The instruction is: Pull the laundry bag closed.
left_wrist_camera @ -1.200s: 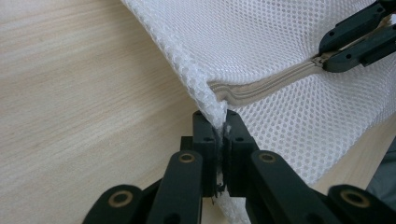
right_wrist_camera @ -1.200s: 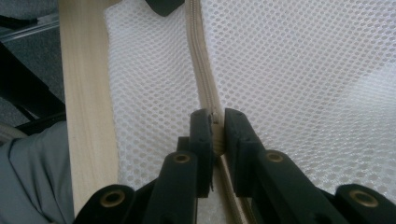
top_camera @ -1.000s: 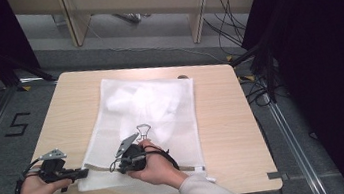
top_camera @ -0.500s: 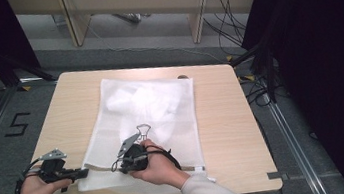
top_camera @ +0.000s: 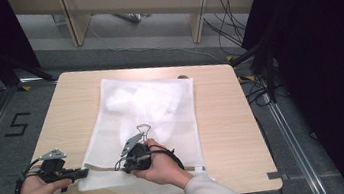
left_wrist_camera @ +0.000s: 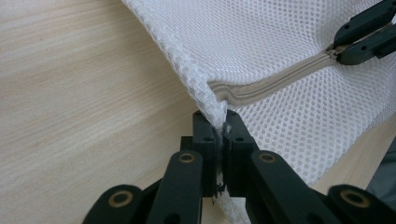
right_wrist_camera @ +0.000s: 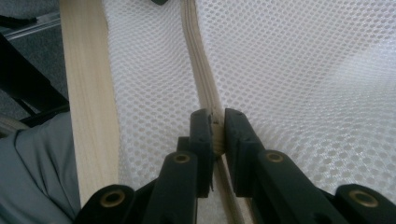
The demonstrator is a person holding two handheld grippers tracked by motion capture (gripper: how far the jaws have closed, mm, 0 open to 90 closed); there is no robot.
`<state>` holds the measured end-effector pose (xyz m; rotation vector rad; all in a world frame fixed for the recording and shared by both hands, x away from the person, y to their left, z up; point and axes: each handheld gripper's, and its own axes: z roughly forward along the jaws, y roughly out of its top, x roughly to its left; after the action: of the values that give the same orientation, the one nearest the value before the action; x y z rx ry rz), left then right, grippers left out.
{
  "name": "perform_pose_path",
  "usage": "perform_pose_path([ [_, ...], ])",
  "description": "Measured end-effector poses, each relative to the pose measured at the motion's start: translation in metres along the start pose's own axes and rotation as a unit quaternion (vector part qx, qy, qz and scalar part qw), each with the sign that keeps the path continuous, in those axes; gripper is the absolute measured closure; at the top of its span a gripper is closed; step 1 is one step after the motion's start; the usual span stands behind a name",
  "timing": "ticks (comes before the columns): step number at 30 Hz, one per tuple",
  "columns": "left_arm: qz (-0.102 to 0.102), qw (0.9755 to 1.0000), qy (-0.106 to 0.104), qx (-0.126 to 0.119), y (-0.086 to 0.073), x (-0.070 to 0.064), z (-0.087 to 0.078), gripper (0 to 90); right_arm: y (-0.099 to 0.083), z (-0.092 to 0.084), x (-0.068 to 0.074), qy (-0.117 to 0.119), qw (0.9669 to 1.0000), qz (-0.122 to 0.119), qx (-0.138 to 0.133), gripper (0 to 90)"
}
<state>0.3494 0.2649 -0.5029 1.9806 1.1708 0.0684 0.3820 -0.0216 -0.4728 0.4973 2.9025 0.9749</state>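
Observation:
A white mesh laundry bag (top_camera: 162,113) lies flat on the wooden table (top_camera: 223,120), with a white cloth (top_camera: 130,102) bunched inside its far half. A beige zipper (left_wrist_camera: 280,77) runs along the bag's near edge. My left gripper (top_camera: 84,172) is at the bag's near left corner, and its jaws (left_wrist_camera: 217,123) pinch the mesh right at the zipper's end. My right gripper (top_camera: 119,165) sits a short way along the same edge, pointing toward the left one. It is shut on the zipper (right_wrist_camera: 201,70) with the pads (right_wrist_camera: 217,128) pressed together on it.
The table's near edge (right_wrist_camera: 88,116) runs close beside the zipper, with the person's grey clothing just past it. A floor mark "5" (top_camera: 16,125) lies left of the table. Wooden desk legs and cables stand behind, and a dark curtain (top_camera: 326,56) hangs at the right.

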Motion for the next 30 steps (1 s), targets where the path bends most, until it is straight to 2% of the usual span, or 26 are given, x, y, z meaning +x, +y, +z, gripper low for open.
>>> perform_pose_path([
  [8, -0.001, 1.0000, 0.000, 0.001, 0.000, 0.000, 0.000, 85.3, -0.003, -0.003, -0.001, 0.002, 1.0000, 0.007, -0.002, 82.9],
  [27, -0.003, 1.0000, 0.002, 0.002, 0.000, 0.000, 0.000, 85.3, -0.009, -0.011, -0.003, -0.002, 1.0000, 0.006, -0.001, 82.9],
  [30, -0.001, 0.9999, 0.006, 0.014, 0.001, 0.000, -0.001, 85.3, -0.010, -0.011, -0.003, -0.005, 1.0000, 0.007, -0.004, 82.9],
])
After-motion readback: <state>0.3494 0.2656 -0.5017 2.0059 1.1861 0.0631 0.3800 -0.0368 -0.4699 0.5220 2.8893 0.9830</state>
